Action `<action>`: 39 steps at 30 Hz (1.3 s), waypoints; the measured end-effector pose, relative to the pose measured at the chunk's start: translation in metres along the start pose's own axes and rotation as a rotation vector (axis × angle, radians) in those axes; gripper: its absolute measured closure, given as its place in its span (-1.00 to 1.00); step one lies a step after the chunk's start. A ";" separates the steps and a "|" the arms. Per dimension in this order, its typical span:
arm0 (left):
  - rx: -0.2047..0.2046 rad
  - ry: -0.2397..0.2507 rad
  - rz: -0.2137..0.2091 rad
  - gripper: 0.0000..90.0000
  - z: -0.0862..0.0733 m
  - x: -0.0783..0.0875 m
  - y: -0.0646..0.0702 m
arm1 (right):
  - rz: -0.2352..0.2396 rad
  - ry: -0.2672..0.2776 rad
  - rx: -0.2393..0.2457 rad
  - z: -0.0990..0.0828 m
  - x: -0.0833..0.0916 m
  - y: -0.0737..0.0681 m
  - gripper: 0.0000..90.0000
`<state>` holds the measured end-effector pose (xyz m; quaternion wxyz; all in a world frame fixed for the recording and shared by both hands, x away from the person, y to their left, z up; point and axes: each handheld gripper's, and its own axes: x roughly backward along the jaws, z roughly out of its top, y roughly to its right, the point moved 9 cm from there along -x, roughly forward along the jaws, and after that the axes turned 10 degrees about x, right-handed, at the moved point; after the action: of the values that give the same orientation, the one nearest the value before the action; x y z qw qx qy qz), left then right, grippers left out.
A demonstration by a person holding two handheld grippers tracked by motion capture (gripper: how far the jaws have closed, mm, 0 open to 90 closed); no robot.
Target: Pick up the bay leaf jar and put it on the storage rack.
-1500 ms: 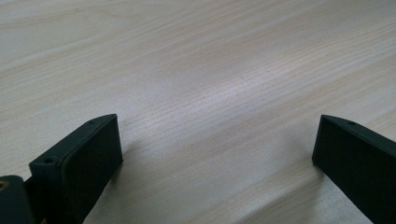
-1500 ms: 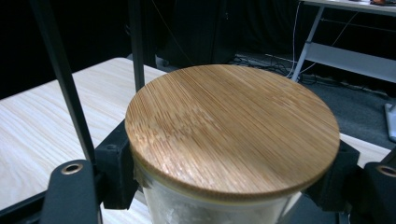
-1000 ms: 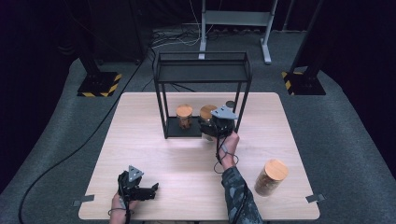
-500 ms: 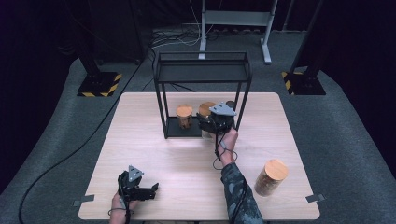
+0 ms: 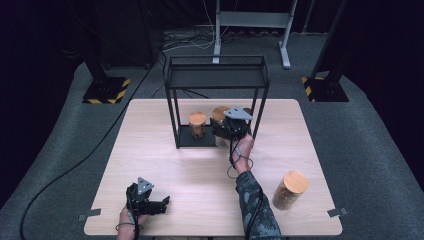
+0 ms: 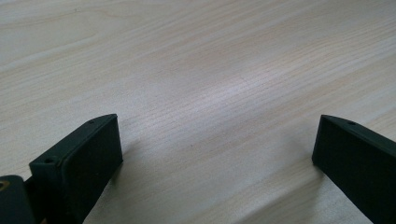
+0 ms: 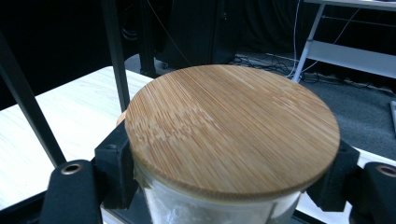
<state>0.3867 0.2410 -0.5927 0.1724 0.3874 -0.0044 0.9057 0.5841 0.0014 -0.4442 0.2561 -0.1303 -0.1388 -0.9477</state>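
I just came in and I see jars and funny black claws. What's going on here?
A person is holding a claw-like gripper in each hand at a wooden table. The right gripper is clamped around a glass jar with a bamboo lid, holding it at the black wire shelf, next to a jar standing on its bottom level. The left gripper rests near the table's front edge, jaws open, holding nothing. One more jar waits on the table at the person's right.

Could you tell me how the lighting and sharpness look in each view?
High view: table bright, floor around it dark. Left gripper view: soft glare on the wood, jaws cast shadows. Right gripper view: jar lid sharp, background dim and soft.
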 end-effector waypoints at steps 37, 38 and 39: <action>-0.001 0.001 -0.001 -0.99 0.000 0.000 0.000 | 0.001 -0.008 -0.010 0.006 -0.023 0.003 -0.44; 0.000 0.000 -0.001 -0.99 0.000 0.000 0.000 | 0.001 -0.011 -0.013 0.006 -0.024 0.003 -0.44; -0.001 0.001 -0.001 -0.99 0.000 0.000 0.000 | 0.001 -0.013 -0.015 0.005 -0.025 0.003 -0.44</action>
<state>0.3867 0.2408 -0.5927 0.1731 0.3871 -0.0044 0.9056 0.6077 0.0119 -0.4465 0.2549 -0.1383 -0.1331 -0.9477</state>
